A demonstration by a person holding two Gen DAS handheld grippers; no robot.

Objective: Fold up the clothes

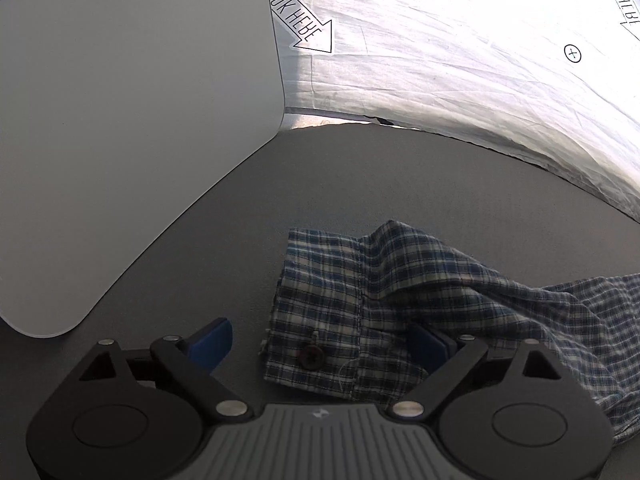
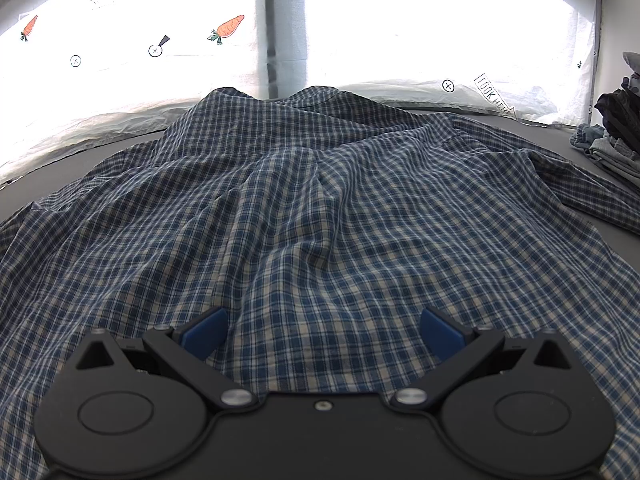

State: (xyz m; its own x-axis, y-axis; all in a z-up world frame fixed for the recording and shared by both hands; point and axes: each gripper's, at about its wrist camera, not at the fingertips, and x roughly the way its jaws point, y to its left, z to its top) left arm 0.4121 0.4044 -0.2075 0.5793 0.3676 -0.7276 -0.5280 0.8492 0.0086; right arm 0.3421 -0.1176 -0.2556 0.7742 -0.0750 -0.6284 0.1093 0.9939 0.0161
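The blue plaid shirt (image 2: 304, 216) lies spread and rumpled on the dark bench (image 1: 360, 184). The left hand-held gripper (image 1: 320, 342) gapes wide around the buttoned cuff (image 1: 316, 320), gripping nothing. The right hand-held gripper (image 2: 322, 330) stands open over the shirt body, empty. Closing near the button (image 1: 313, 356) could pinch only one layer, so the sleeve slips free.

On the dark table (image 2: 600, 216), a stack of folded garments (image 2: 612, 148) sits at the right edge, before the white printed sheet (image 2: 400, 48).
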